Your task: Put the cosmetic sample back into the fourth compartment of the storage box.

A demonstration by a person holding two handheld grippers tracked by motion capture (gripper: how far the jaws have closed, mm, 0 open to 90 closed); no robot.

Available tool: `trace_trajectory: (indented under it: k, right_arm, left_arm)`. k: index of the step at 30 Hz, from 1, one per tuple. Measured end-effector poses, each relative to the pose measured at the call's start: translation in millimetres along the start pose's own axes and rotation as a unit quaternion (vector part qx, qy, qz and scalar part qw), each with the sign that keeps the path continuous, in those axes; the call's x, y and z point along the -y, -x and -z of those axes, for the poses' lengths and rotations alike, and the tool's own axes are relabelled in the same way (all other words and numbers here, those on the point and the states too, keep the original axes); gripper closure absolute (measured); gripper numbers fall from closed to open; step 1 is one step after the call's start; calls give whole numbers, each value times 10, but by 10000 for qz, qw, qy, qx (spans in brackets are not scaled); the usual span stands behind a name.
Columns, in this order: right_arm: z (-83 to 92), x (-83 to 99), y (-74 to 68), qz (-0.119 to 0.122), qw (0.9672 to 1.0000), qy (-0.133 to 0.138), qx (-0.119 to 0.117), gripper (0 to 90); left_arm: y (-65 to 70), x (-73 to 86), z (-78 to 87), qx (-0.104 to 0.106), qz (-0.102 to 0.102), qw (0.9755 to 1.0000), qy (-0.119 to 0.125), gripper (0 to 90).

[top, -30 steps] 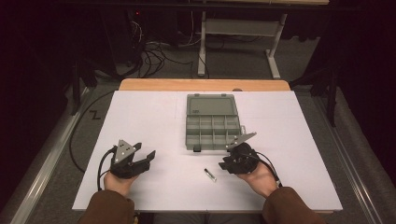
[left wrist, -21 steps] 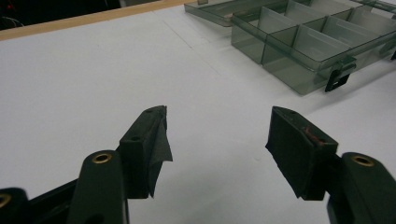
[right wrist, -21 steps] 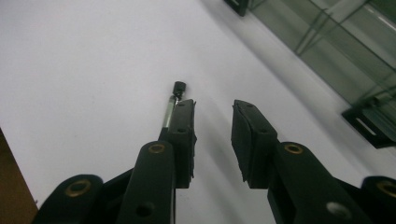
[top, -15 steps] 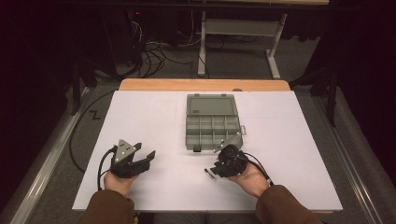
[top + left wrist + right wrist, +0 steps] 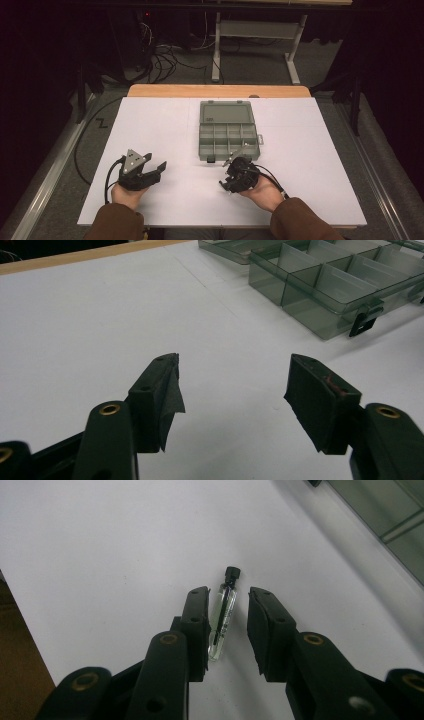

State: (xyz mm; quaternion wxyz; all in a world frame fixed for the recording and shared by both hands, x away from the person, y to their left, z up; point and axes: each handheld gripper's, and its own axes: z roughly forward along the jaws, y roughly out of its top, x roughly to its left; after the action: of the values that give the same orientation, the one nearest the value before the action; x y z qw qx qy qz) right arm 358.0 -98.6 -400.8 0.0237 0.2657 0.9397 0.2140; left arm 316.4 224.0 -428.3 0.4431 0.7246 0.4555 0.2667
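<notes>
A small clear vial [image 5: 223,614] with a black cap lies flat on the white surface [image 5: 165,125], in the gap between the fingers [image 5: 196,625] of the right gripper [image 5: 226,625], which stand apart on either side of it and do not clamp it. The left gripper [image 5: 232,395] rests at the surface's near left with its fingers [image 5: 162,390] wide apart around nothing. Beyond the right gripper, an open grey compartment box [image 5: 227,131] sits mid-surface.
</notes>
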Motion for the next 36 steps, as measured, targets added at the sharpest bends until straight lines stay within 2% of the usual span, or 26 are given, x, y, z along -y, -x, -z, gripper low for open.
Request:
trace_trajectory:
  k: [12, 18, 26, 36]
  right_arm:
    - [-55, -10, -5, 40, 9998, -193, -4, 727]
    - [-80, -6, -12, 187, 9993, -315, 64, 759]
    - [-85, -6, -11, 161, 9993, -335, 65, 791]
    - [-83, -7, -7, 251, 9990, -350, 83, 813]
  left_arm:
    - [0, 1, -1, 4, -6, 10000, 1, 381]
    - [2, 2, -2, 10, -11, 10000, -2, 381]
    - [3, 3, -3, 16, -15, 10000, -1, 381]
    - [5, 3, -4, 19, -24, 10000, -1, 381]
